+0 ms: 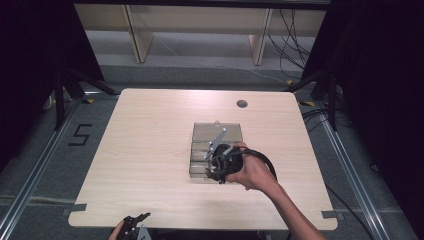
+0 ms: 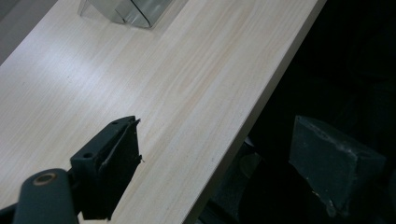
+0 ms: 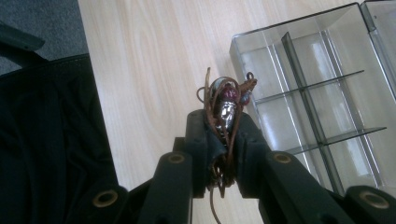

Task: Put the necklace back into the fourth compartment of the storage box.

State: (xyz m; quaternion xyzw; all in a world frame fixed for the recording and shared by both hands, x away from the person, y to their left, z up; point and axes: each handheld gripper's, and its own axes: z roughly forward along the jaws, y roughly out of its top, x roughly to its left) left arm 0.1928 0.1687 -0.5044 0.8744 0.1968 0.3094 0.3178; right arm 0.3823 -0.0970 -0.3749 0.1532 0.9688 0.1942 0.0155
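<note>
A clear plastic organiser box (image 1: 216,133) with several compartments lies at the middle of the light wooden table (image 1: 145,150). My right gripper (image 1: 220,168) hovers over the box's near end, held by a hand. In the right gripper view it (image 3: 223,125) is shut on a bundle of brown cord with a silver and dark red bead (image 3: 227,99), just left of the box (image 3: 299,77), whose visible compartments are empty. My left gripper (image 1: 136,222) sits low at the table's front edge, open and holding nothing; in its own view (image 2: 219,133) one jaw is over the wood, the other past the edge.
A round cable hole (image 1: 242,104) sits near the table's far right. Dark curtains flank both sides, and cables (image 1: 292,45) trail on the floor behind. A corner of the clear box (image 2: 133,10) shows far ahead of the left gripper.
</note>
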